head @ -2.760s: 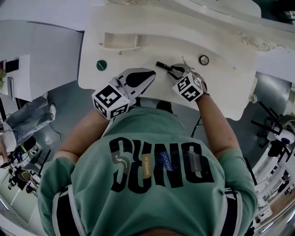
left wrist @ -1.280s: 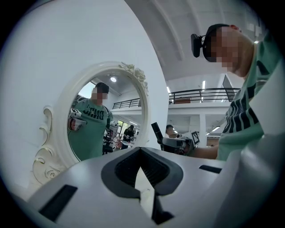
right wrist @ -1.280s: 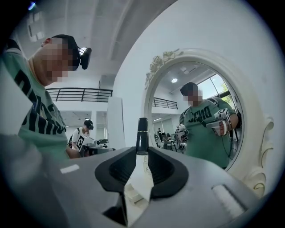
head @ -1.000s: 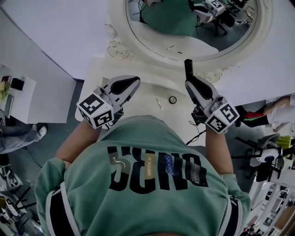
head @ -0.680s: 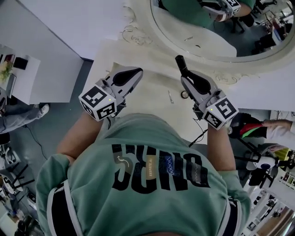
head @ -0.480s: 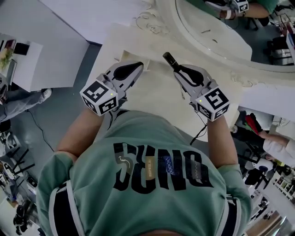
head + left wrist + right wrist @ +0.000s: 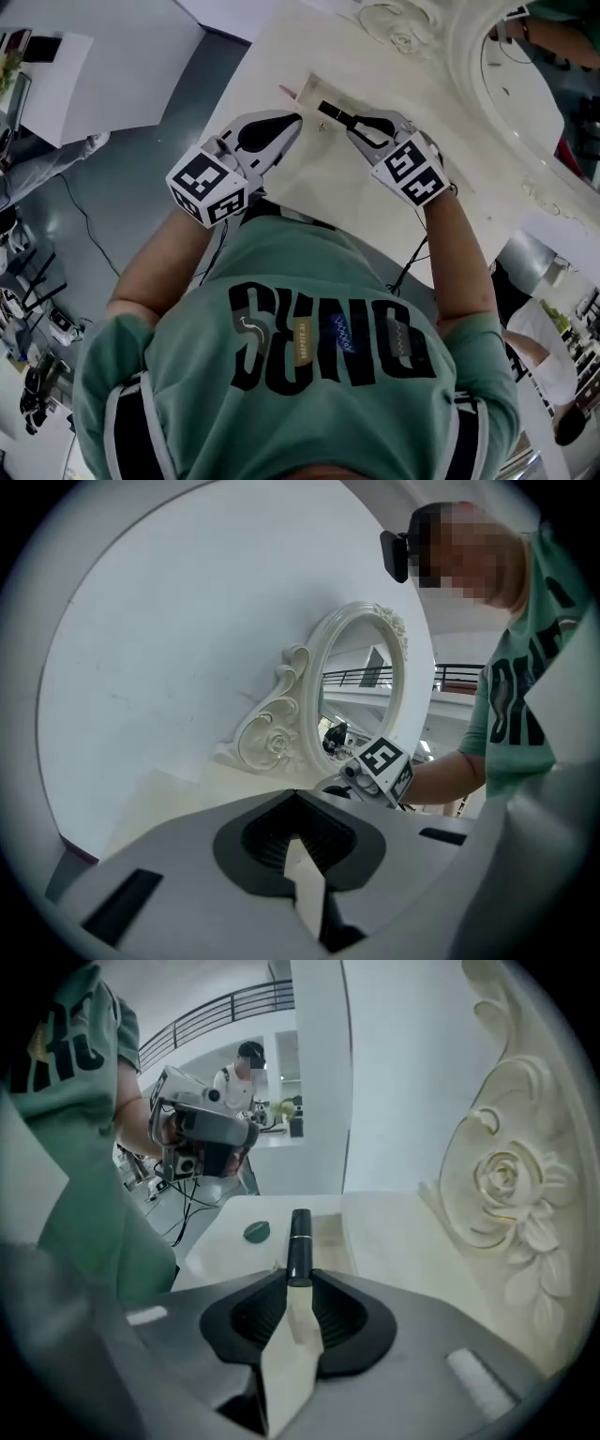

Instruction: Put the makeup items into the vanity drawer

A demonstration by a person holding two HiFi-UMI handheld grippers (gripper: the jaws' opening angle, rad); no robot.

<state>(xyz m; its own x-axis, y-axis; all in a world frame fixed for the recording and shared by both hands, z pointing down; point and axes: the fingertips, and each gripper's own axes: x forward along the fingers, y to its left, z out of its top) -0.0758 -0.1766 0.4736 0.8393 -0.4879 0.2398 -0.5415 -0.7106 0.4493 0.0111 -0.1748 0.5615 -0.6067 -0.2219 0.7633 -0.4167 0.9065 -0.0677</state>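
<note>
Tube (image 7: 299, 1241) — black, silver-banded — is clamped at the tips of my right claw (image 7: 354, 120), jaws narrowed onto it, its far end pointing at the open drawer (image 7: 330, 1234); not yet dropped in; a green disc (image 7: 256, 1232) waits on the worktop (image 7: 403, 1241) beside the drawer; my left claw (image 7: 295, 797) is closed, empty.

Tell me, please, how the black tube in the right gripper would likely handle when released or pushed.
The black tube looks round and slim, so it would probably roll if laid flat. It juts straight from the right gripper without drooping, so it is likely stiff.
</note>
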